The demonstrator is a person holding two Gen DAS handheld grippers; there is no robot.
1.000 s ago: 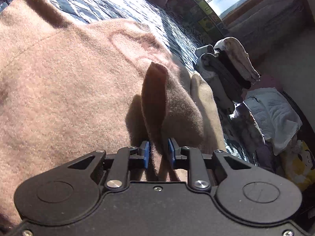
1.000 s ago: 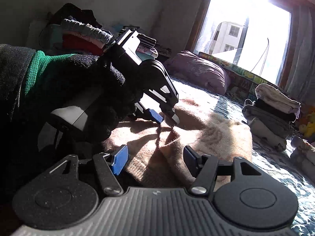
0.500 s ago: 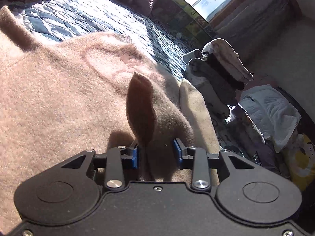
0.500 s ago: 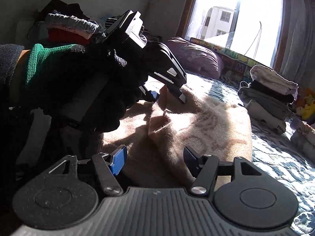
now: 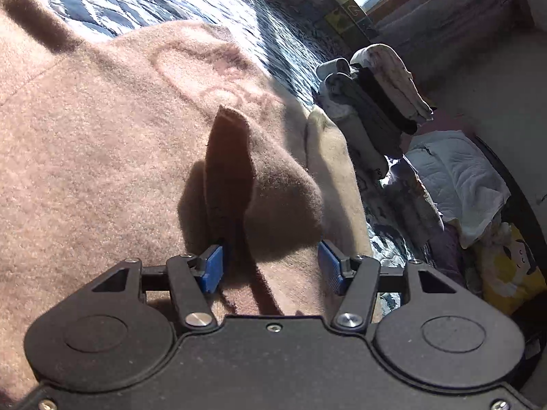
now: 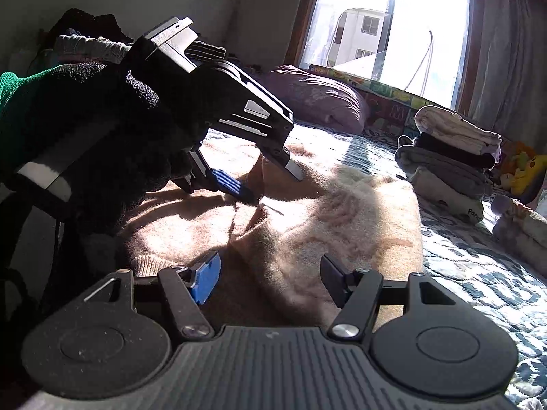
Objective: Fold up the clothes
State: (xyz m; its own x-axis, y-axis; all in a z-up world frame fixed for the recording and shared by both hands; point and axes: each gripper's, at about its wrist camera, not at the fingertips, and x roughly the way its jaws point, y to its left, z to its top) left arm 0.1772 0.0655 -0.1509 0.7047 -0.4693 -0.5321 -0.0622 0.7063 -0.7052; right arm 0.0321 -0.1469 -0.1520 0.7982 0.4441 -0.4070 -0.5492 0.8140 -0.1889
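A fuzzy pink-beige sweater point(image 5: 102, 143) lies spread on the quilted bed, also seen as the sweater point(image 6: 324, 212) from the right wrist view. A raised flap of its fabric point(image 5: 229, 157) stands just ahead of my left gripper point(image 5: 270, 266), whose jaws are open wide around it, with the flap next to the left blue pad. In the right wrist view the left gripper point(image 6: 270, 181), held by a black-gloved hand point(image 6: 112, 150), hovers low over the sweater. My right gripper point(image 6: 270, 273) is open just above the sweater's near edge, holding nothing.
A stack of folded clothes point(image 6: 448, 157) sits on the blue patterned quilt point(image 6: 478, 273) to the right, seen also as the stack point(image 5: 376, 102). A purple pillow point(image 6: 318, 99) lies under the bright window point(image 6: 389, 24). More laundry and a yellow toy point(image 5: 506, 266) lie at the right.
My left gripper, shut on the fabric fold a second ago, has opened wide and let the flap go. The right gripper has stayed open, shifting slightly closer to the sweater.
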